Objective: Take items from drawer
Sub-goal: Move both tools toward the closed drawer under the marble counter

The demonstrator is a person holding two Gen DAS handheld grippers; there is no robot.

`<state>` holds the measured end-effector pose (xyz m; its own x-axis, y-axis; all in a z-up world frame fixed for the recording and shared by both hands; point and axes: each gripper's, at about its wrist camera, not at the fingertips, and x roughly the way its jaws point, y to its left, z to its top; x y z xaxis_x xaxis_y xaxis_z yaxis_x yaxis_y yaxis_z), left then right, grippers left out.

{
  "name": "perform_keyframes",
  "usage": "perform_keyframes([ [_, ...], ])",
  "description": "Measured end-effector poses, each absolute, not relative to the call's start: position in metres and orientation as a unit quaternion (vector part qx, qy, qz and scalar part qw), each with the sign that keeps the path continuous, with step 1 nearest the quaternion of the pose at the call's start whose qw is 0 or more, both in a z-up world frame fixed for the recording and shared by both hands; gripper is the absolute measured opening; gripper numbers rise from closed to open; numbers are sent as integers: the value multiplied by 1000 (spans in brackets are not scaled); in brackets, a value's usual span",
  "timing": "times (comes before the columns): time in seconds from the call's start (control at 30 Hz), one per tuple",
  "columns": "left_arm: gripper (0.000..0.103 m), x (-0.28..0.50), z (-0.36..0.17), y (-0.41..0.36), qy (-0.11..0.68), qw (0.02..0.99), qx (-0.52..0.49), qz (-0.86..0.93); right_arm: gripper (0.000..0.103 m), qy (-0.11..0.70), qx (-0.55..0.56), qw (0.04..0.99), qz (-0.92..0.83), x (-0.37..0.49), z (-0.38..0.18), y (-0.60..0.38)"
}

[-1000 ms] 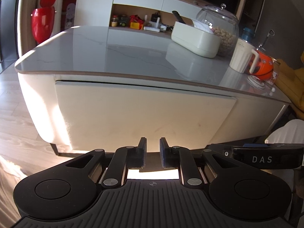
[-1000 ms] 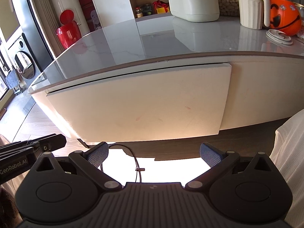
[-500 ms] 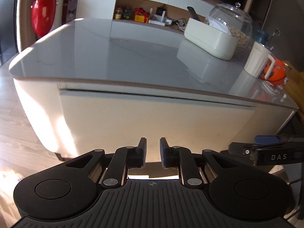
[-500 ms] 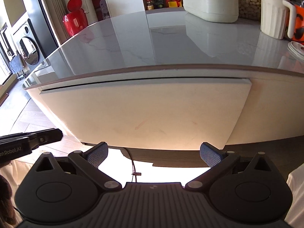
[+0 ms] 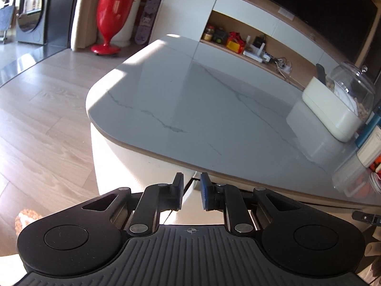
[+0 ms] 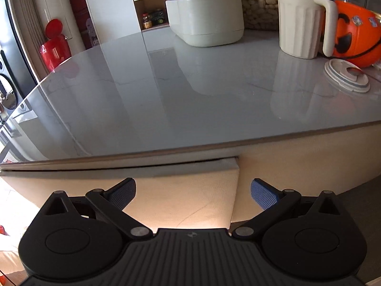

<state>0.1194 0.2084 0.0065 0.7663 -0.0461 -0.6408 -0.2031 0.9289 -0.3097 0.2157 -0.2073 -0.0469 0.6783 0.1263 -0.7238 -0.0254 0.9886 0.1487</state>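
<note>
The cream drawer front [image 6: 185,205] sits shut under the grey marble table top [image 6: 190,95]. None of its contents show. My right gripper [image 6: 193,194] is open, its blue pads [image 6: 262,195] spread in front of the drawer's right end, close to its vertical edge. At the table's rounded left corner [image 5: 133,166] my left gripper [image 5: 191,191] is shut to a thin gap with nothing in it. Behind its fingertips [image 5: 178,190] a dark seam in the cream body shows.
On the table top stand a cream tissue box [image 6: 207,16], a peanut jar [image 6: 259,2], a cream jug [image 6: 300,21], an orange pumpkin bucket [image 6: 354,38] and a round lid [image 6: 347,76]. A red bin [image 5: 114,16] stands on the wooden floor [image 5: 47,119] at the left.
Both grippers have come closer to the table's edge. The left one swung toward the left corner and rolled; the right one shifted to the drawer's right end. Neither gripper's jaws changed.
</note>
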Motion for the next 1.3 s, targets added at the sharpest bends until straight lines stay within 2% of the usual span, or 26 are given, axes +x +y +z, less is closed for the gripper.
perform_keyframes([
  [0.23,17,135,2,202,358,917,-173,39,103,424,68,902,40,240,-49,-200],
  [0.43,20,137,-1,200,365,914,-175,38,103,412,62,909,30,235,-44,-208],
  [0.5,25,138,-2,195,367,914,-170,26,103,417,81,904,33,238,-44,-217],
  [0.57,35,139,-2,190,369,916,-160,19,103,429,89,898,37,244,-45,-225],
  [0.83,36,138,-5,192,366,915,-169,18,103,466,122,871,97,262,-54,-233],
  [1.3,36,137,-4,191,367,914,-170,23,102,468,49,874,117,239,-52,-217],
])
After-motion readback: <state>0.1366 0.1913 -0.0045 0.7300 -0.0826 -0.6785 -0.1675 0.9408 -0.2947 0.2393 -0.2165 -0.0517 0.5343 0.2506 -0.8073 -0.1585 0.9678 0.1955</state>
